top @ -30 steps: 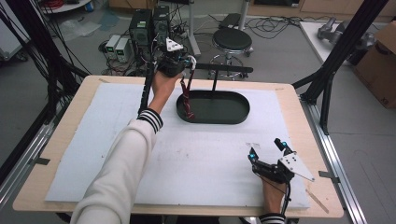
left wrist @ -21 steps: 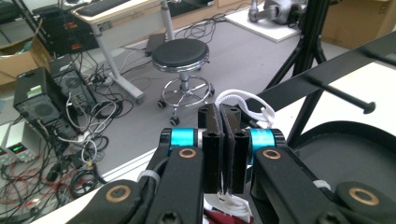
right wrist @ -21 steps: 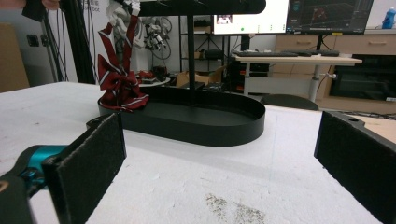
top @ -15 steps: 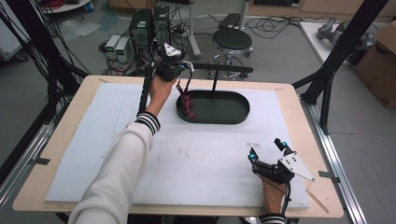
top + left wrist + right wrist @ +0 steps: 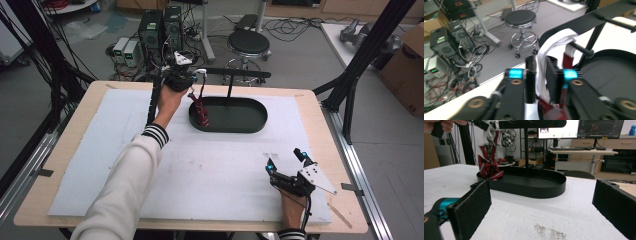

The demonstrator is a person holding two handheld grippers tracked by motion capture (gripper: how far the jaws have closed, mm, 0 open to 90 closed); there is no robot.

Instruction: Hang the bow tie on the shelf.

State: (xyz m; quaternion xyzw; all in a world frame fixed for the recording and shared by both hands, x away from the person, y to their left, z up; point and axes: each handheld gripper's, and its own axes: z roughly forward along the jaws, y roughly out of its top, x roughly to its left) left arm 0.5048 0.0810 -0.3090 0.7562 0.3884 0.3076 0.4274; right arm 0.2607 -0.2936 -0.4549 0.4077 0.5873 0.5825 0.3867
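White strap point(image 5: 541, 72) sits pinched in left tool point(image 5: 541, 75); right tool point(image 5: 541, 202) gapes wide.

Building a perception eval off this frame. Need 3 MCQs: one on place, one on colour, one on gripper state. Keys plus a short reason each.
1. Where does the red bow tie rest?
A. at the left end of the black oval tray
B. on the white mat by the right gripper
C. on the stool

2. What colour is the strap held by the left gripper?
A. black
B. white
C. green

3. How does the right gripper stand?
A. shut on the tie
B. shut on nothing
C. open, holding nothing

Key: 1 A, the high view shows the tie's lower end inside the tray's left end. 2 B, the left gripper view shows the white strap between its jaws. 3 C, the right gripper view shows its jaws wide apart over bare mat.
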